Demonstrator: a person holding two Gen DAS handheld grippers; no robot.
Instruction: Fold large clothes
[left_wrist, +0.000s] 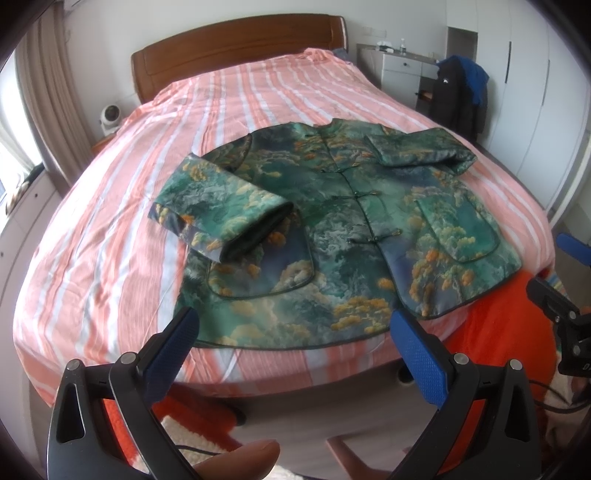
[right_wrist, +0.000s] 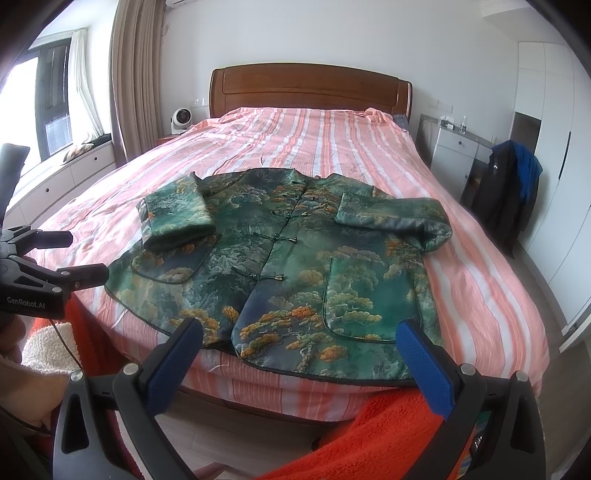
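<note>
My left gripper (left_wrist: 291, 332) had its jaws spread wide, holding nothing, hovering off the near edge of the bed (left_wrist: 122, 206). The blue pads (left_wrist: 417, 354) framed the jacket hem, not touching it. My right gripper (right_wrist: 301, 341) was likewise wide open and empty, off that same near edge, the hem just beyond its tips. In the right wrist view the left gripper's body showed at the left edge of the frame, beside the bed's near left corner.

The green brocade jacket (left_wrist: 343, 229) lay flat, front up and buttoned, on the near half of the striped bedspread, its hem along the near edge. The left sleeve (left_wrist: 221, 210) was folded in over the chest with its cuff toward me; the right sleeve (left_wrist: 421, 151) was folded across near the collar.

Beyond the jacket was bare striped cover up to the wooden headboard (right_wrist: 310, 86). A dark coat (right_wrist: 506, 195) hung off the far right side.
</note>
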